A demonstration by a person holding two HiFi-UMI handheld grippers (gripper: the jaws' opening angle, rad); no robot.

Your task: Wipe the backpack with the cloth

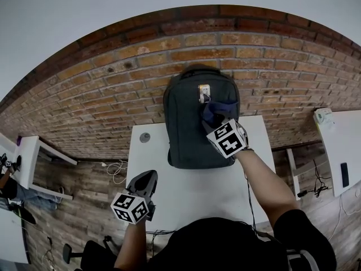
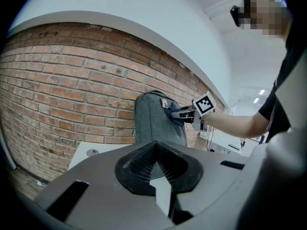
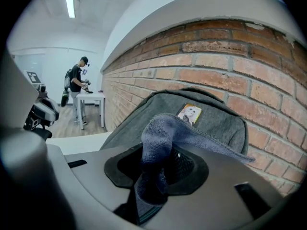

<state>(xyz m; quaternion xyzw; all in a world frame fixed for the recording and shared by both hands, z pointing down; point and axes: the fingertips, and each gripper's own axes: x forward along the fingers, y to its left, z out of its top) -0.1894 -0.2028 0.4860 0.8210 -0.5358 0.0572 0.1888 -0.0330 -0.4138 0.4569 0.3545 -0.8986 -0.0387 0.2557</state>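
Observation:
A dark grey backpack [image 1: 192, 123] stands upright on the white table [image 1: 197, 191], leaning against the brick wall. It carries a small picture tag [image 1: 203, 91] near its top. My right gripper [image 1: 210, 113] is shut on a blue cloth [image 1: 217, 110] and holds it against the backpack's upper front, just below the tag. In the right gripper view the cloth [image 3: 160, 143] bunches between the jaws, with the backpack [image 3: 211, 123] right behind. My left gripper [image 1: 144, 183] hovers over the table's near left part, shut with nothing in it, apart from the backpack [image 2: 156, 121].
A small round grey disc [image 1: 145, 137] sits in the table's far left corner. Other white tables [image 1: 344, 145] stand at the right and at the left [image 1: 34, 151]. A person [image 3: 76, 83] stands far off by another table. Cables [image 1: 115, 168] lie on the wooden floor.

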